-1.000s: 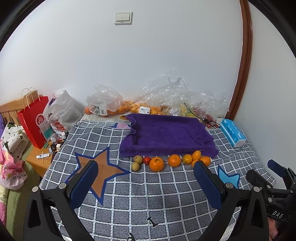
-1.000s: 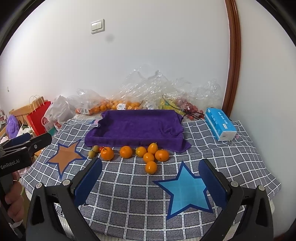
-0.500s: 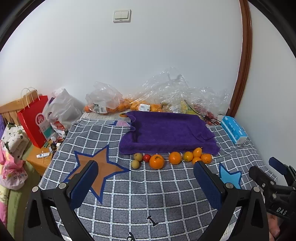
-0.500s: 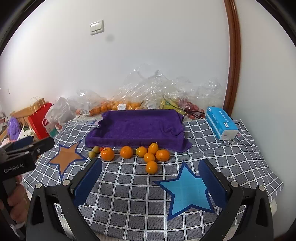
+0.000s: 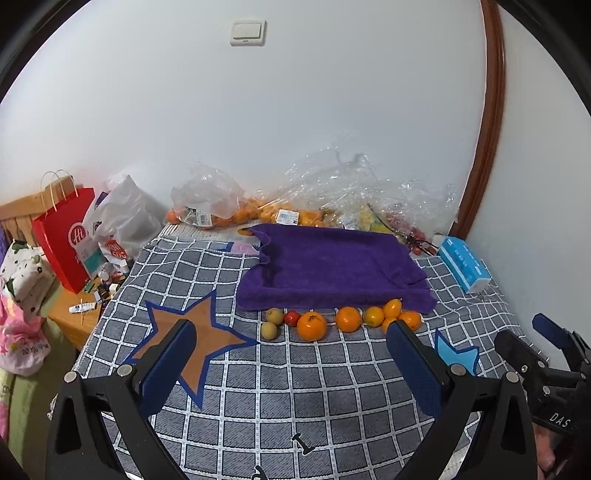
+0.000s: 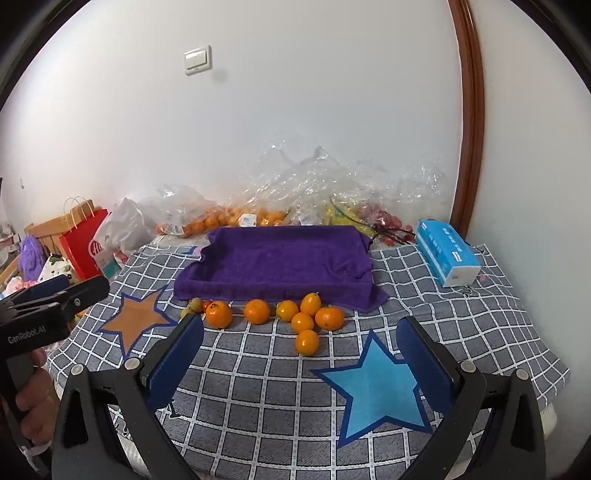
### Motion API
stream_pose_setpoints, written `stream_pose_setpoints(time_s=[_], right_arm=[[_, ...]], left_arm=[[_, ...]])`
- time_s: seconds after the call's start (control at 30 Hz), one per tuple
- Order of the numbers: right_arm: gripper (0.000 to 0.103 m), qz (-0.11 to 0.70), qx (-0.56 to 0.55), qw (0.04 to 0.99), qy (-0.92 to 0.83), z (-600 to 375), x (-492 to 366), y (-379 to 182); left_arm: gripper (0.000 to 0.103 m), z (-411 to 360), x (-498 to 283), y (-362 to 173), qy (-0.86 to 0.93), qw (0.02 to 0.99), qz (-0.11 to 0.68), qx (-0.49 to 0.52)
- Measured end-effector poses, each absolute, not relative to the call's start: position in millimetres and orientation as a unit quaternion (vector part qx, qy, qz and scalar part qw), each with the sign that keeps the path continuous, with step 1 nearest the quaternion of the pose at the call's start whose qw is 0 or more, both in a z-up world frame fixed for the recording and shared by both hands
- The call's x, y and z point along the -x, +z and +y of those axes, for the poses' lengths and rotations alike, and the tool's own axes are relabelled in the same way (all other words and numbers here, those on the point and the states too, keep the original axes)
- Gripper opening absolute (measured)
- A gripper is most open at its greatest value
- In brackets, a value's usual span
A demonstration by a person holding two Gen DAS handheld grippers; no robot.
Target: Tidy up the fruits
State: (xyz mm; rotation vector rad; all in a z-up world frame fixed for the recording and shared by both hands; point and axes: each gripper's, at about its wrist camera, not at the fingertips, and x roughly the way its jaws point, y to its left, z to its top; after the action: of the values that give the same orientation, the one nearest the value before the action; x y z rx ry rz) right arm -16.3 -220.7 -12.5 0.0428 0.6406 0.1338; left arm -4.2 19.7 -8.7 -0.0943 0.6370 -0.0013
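Orange fruits (image 6: 306, 320) line purple towel (image 6: 280, 264) front edge; both grippers' fingers (image 5: 168, 365) (image 6: 424, 363) wide, w/ bare cloth between.

Both wrist views face the wall from low over the checked cloth (image 5: 295, 387), sharing the purple towel (image 6: 280, 262).

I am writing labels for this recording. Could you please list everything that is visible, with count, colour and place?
oranges: seven, orange, loose before the towel
small pale fruits: two, yellow-green, left end of the row
small red fruit: one, red, beside them
towel: one, purple, table centre
tablecloth: one, grey checked with stars
plastic bags of fruit: several, clear, by the wall
tissue pack: one, blue, right
paper bag: one, red, left
light switch: one, white, wall
left gripper: open, blue pads
right gripper: open, blue pads
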Motion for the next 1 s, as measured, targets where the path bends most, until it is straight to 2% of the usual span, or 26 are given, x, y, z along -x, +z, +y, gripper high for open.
stream_pose_setpoints(time_s=[1.0], right_arm=[[0.103,0.321,-0.003,0.945,0.062,-213,0,-24]], left_arm=[[0.103,20,-17,-14,0.03,0.945,0.326,0.022]])
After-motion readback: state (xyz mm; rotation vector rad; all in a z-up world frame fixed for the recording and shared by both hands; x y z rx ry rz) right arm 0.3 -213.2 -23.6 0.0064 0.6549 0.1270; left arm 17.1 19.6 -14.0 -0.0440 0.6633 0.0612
